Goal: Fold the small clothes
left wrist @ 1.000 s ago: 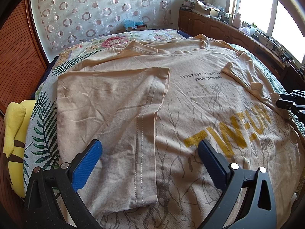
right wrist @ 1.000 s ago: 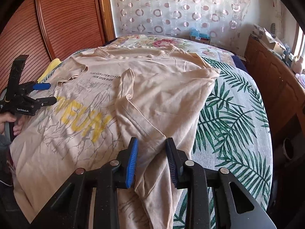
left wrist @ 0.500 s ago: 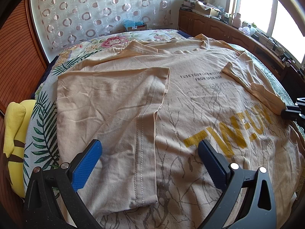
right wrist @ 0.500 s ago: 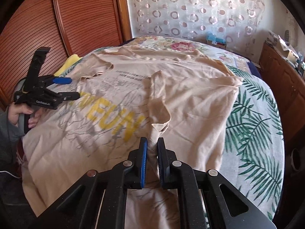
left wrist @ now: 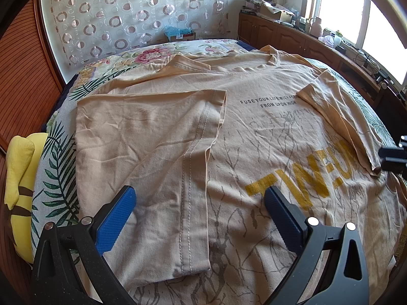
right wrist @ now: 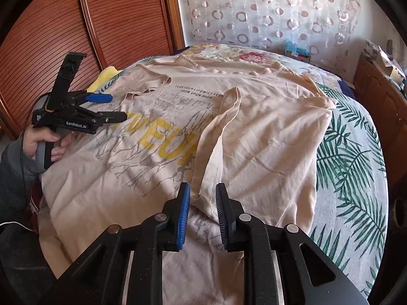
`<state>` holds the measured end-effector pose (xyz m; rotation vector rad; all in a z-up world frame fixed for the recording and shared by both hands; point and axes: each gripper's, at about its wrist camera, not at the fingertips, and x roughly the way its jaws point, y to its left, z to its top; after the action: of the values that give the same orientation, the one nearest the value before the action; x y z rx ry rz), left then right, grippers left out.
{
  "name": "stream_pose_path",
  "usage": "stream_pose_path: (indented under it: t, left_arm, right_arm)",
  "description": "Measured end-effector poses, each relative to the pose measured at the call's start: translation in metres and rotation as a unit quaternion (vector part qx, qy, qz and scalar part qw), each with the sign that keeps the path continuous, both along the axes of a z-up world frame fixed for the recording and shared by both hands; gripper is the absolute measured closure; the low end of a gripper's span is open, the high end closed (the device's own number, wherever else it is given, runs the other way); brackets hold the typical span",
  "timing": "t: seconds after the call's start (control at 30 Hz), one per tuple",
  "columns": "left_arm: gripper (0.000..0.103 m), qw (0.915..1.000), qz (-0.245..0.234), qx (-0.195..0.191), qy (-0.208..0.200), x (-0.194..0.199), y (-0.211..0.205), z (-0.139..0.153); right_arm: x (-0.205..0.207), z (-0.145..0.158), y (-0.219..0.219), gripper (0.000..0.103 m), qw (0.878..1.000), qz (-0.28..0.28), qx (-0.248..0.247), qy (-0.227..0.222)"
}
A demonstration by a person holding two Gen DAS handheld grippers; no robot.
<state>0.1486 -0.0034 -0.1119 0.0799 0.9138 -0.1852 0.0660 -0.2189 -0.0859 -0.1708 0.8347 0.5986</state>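
Note:
A beige T-shirt [left wrist: 254, 132] with yellow letters and grey branch print lies spread on the bed. Its one side is folded in over the body [left wrist: 142, 152]. The other side [right wrist: 267, 157] is folded in too, seen in the right wrist view. My left gripper [left wrist: 198, 203] is open and empty, low over the folded side; it also shows in the right wrist view [right wrist: 112, 108]. My right gripper [right wrist: 202, 203] is open, its blue pads either side of the folded corner [right wrist: 203, 203] without clamping it. Its tip shows in the left wrist view [left wrist: 391, 156].
The bed cover [right wrist: 356, 167] has green palm leaves and flowers. A yellow plush toy [left wrist: 17, 175] lies at the bed's left side. A wooden wardrobe [right wrist: 63, 25] stands beside the bed, a low cabinet [left wrist: 292, 35] with clutter under the window.
My right gripper clamped the shirt's side, carried it over onto the body, and has now opened and let it go. The left gripper has not moved.

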Motion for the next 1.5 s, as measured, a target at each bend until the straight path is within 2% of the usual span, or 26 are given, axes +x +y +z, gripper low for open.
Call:
stream_pose_path:
  t: [0.13,0.3,0.47,0.57,0.77,0.9,1.13,1.17,1.23,1.33,1.5]
  left_arm:
    - [0.002,1.0000,0.000,0.000,0.000,0.000,0.000,0.000]
    - [0.002,1.0000,0.000,0.000,0.000,0.000,0.000,0.000]
    - [0.002,1.0000,0.000,0.000,0.000,0.000,0.000,0.000]
    - [0.002,1.0000,0.000,0.000,0.000,0.000,0.000,0.000]
    - [0.002,1.0000,0.000,0.000,0.000,0.000,0.001,0.000]
    - [0.002,1.0000,0.000,0.000,0.000,0.000,0.000,-0.001]
    - [0.001,1.0000,0.001,-0.001,0.002,-0.001,0.001,0.000]
    - [0.001,1.0000,-0.001,0.000,0.001,-0.002,0.002,0.001]
    - [0.001,0.9998,0.005,-0.004,-0.017,-0.004,0.005,0.008]
    - [0.001,0.9983,0.013,-0.030,-0.048,-0.008,0.021,0.026]
    - [0.001,0.9974,0.030,-0.011,-0.065,0.001,0.043,0.042]
  right_arm:
    - [0.017,0.011,-0.003,0.081,0.999,-0.022,0.002,-0.025]
    - [0.060,0.008,0.008,0.081,0.996,-0.055,-0.037,-0.052]
    - [0.089,-0.007,0.035,0.081,0.996,-0.046,-0.065,-0.036]
    - [0.091,-0.009,0.057,0.081,0.997,-0.020,-0.073,-0.031]
    - [0.086,-0.004,0.082,0.081,0.999,0.031,-0.031,-0.017]
    - [0.084,0.001,0.072,0.081,0.999,0.026,-0.027,-0.023]
    - [0.082,0.006,0.047,0.081,0.999,-0.015,-0.038,-0.032]
    - [0.084,0.006,0.042,0.079,0.999,-0.022,-0.038,-0.031]
    - [0.086,0.009,0.029,0.062,0.998,-0.034,-0.037,-0.031]
    - [0.092,0.008,0.015,0.044,0.997,-0.053,-0.044,-0.028]
    - [0.110,0.003,-0.007,0.044,0.993,-0.103,-0.058,-0.021]
